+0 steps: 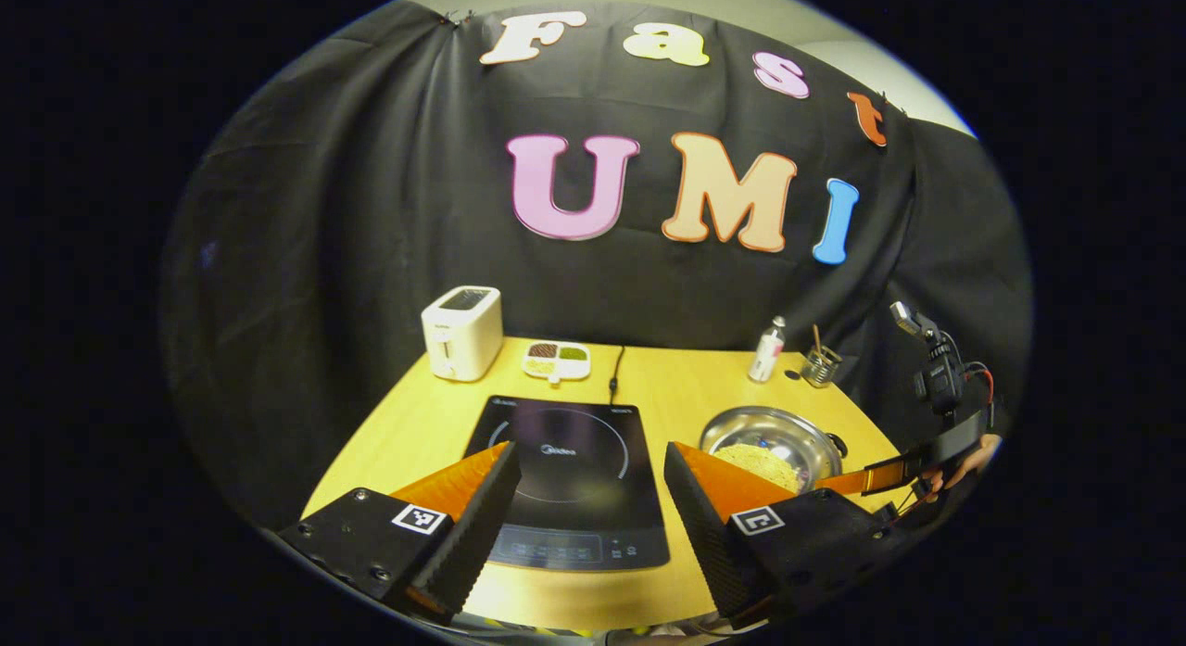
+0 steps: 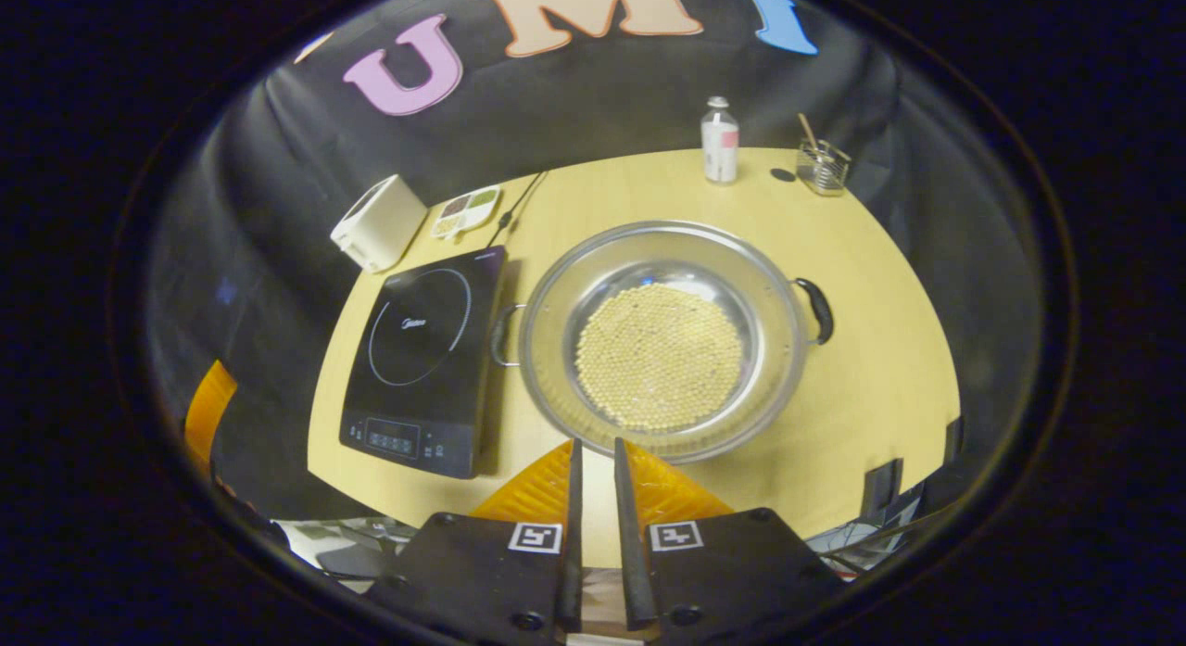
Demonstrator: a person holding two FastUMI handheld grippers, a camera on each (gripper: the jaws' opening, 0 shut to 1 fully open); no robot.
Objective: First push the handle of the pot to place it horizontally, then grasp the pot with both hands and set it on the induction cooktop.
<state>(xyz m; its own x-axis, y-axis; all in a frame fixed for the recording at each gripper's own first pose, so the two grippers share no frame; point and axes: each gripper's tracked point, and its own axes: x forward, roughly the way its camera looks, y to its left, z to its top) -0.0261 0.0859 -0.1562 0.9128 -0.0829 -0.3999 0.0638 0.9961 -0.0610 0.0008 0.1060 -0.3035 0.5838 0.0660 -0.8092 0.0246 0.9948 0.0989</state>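
Status: pot point(image 2: 660, 340) sits on the table point(image 2: 880, 377) just beside the right edge of the induction cooktop point(image 2: 422, 359), not on it, so the lift and set-down are both open. Its two handles, the black one point(image 2: 815, 310) on the far right and the wire loop point(image 2: 503, 335) next to the cooktop, lie roughly on a line across the table, so my read is the handle push is done or nearly so; can't confirm from this alone. Pot has a layer of pale round grains point(image 2: 660, 357) in the bottom, so I'd keep it level when lifting. My left gripper point(image 1: 588, 498) is spread wide, hovering above the near edge of the cooktop, holding nothing. My right gripper point(image 2: 593, 498) is almost closed, a thin gap between the fingers, empty, just off the pot's near rim. Writing: cooktop has a logo mid-glass, reads like "Midea" but small, low confidence. Bottle point(image 2: 720, 150) near the table's back edge has a label, unreadable.
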